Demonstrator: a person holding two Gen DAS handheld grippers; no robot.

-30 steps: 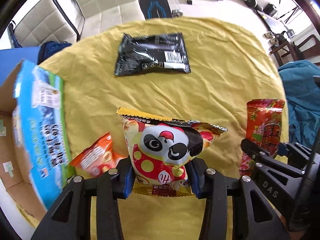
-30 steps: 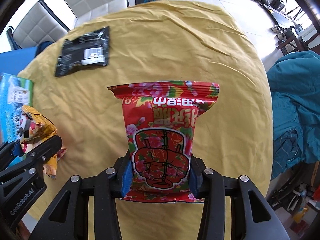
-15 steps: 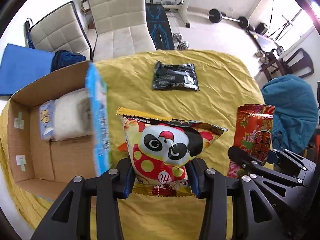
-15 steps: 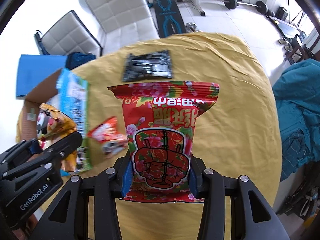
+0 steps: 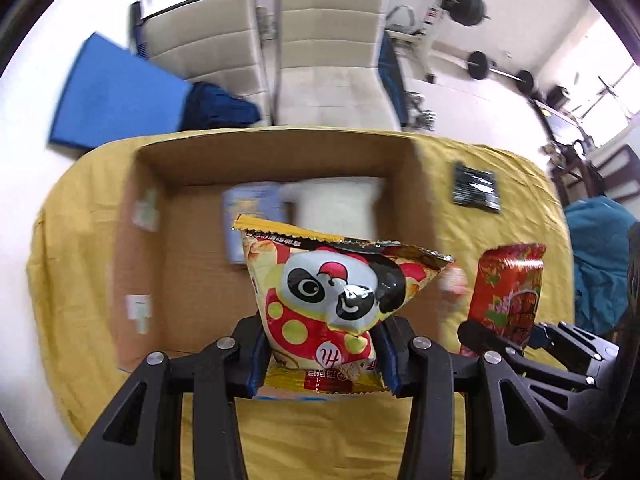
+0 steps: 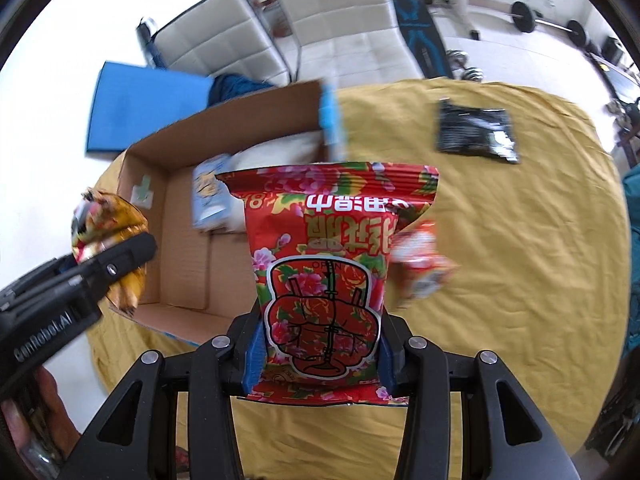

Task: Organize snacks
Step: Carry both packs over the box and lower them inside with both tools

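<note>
Holding two bags up in the air, one in each gripper. Left gripper (image 5: 322,354) squeezing tight on the panda bag (image 5: 332,300), down at 6 o'clock in the left view. Right gripper (image 6: 320,354) squeezing tight on the red flower bag (image 6: 332,256), down at 6 o'clock in the right view.

Hanging the panda bag right over the open cardboard box (image 5: 192,288), with the box filling the middle of the left view. Hanging the red flower bag more over the box's right wall, by the look of it.

Doing it well, probably: getting each bag fully past the wall first, then lowering low into the bare brown floor at 9 o'clock, then letting go softly, one bag at a time. Keeping the two grippers from bumping.

Counting now. Two bags held. Two things lying in the box already: a light blue pack (image 5: 250,216) and a white bag (image 5: 340,204), side by side. Two more waiting on the yellow cloth (image 6: 520,260): a blurry orange bag (image 6: 420,272) near 3 o'clock and a black bag (image 6: 476,130) far off at 1 o'clock. One box.
</note>
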